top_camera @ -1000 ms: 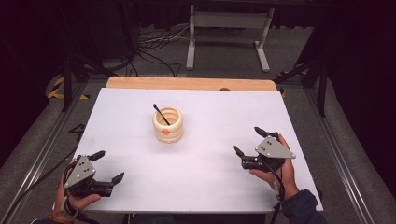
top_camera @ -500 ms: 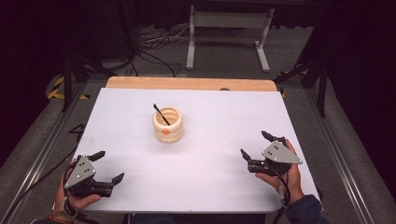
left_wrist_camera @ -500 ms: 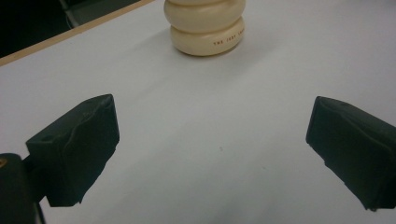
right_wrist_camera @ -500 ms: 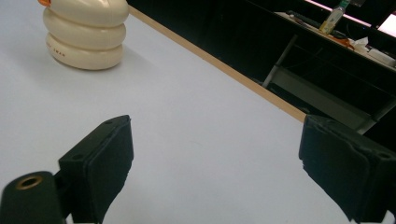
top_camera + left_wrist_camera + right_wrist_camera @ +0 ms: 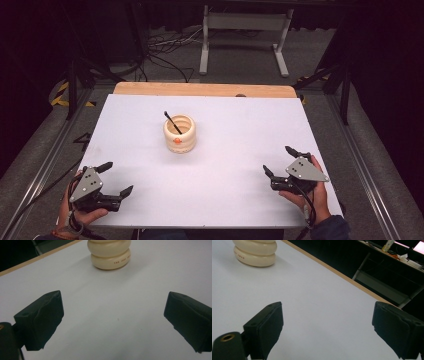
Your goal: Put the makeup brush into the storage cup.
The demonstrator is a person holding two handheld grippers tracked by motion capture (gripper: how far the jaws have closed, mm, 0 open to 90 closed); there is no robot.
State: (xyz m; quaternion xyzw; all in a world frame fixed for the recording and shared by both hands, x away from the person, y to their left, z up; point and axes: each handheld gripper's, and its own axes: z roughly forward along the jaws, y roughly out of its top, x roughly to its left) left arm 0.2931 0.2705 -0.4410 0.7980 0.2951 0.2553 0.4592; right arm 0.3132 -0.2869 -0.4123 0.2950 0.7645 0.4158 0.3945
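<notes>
Cup [image 5: 180, 134]: cream, ribbed — a black stick [image 5: 173, 122] leans inside.
Left claw [image 5: 116, 178]: your jaws spread, empty.
Right claw [image 5: 280, 160]: spread too.

The white table [image 5: 240, 150] is bare but for one obstacle, a cream ribbed cup [image 5: 179, 135] left of centre toward the far edge, with a black stick [image 5: 173, 122] leaning out of its rim toward the far left corner. The near edge, both near corners and the right half lie open. The left gripper [image 5: 116, 178] and right gripper [image 5: 280, 161], jaws wide, have free surface ahead up to the cup.
</notes>
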